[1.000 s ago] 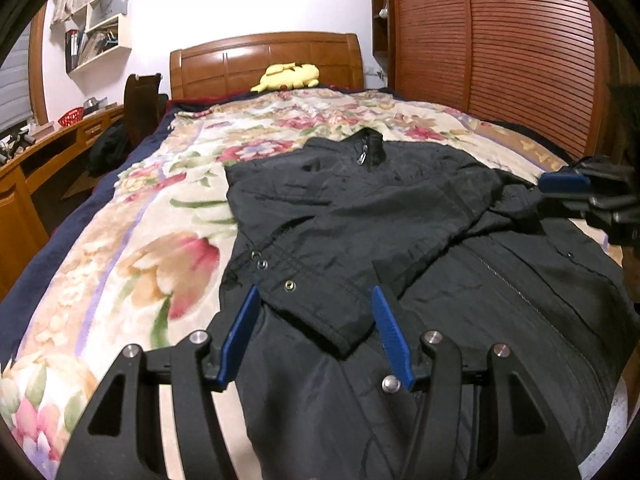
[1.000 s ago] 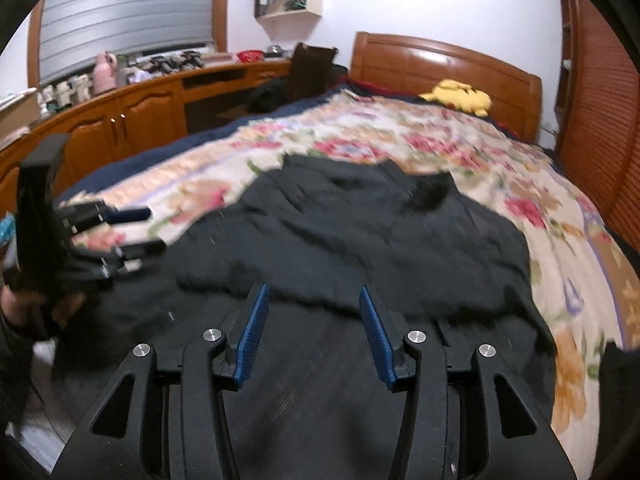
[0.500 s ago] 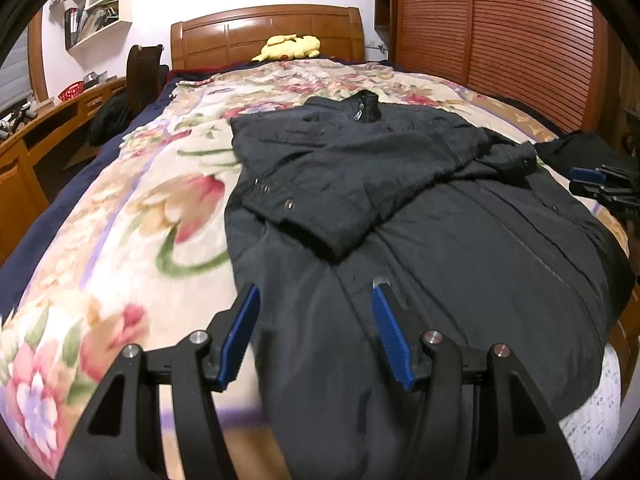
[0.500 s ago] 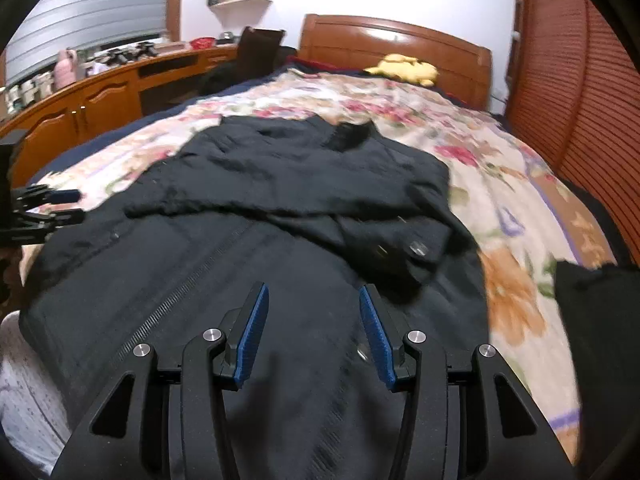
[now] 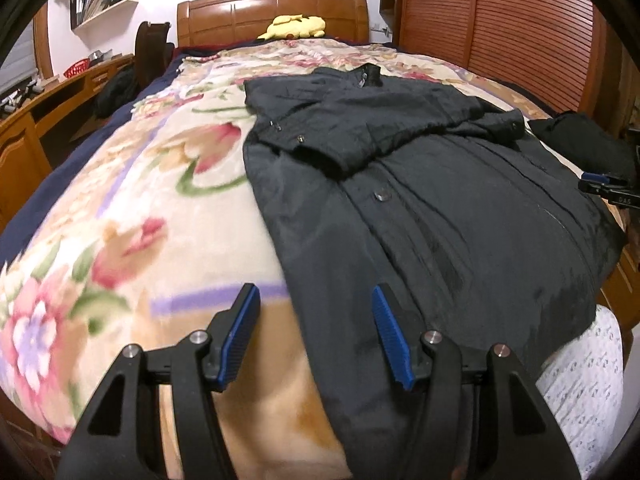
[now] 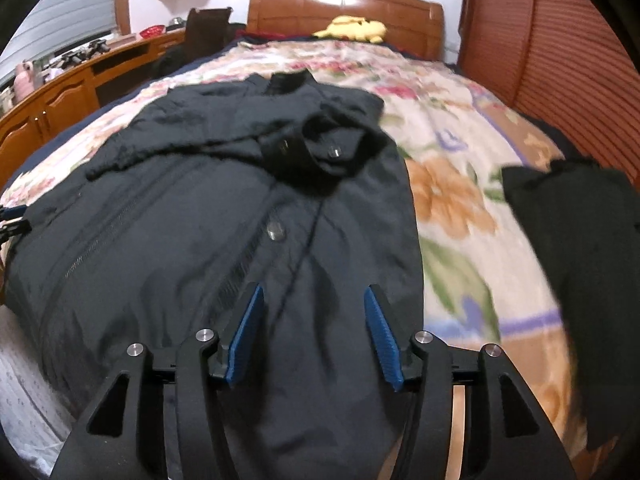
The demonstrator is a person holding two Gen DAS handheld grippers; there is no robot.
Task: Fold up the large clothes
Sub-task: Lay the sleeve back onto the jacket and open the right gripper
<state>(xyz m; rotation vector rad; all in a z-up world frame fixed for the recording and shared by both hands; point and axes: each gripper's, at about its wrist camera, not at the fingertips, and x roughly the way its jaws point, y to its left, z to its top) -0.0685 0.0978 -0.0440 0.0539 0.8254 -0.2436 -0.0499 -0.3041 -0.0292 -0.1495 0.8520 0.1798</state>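
On the floral blanket of the bed lies a dark jacket, front up, collar toward the wooden headboard, both sleeves folded across the chest. Above its lower left edge the left gripper hangs with jaws spread and nothing between them. Over the jacket's lower front, the right gripper is opening, empty as well (the cloth lies below, unpinched). Another dark garment rests apart on the right.

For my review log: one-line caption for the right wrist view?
Right gripper, jaws opening and empty, over the black jacket's hem on the floral blanket.
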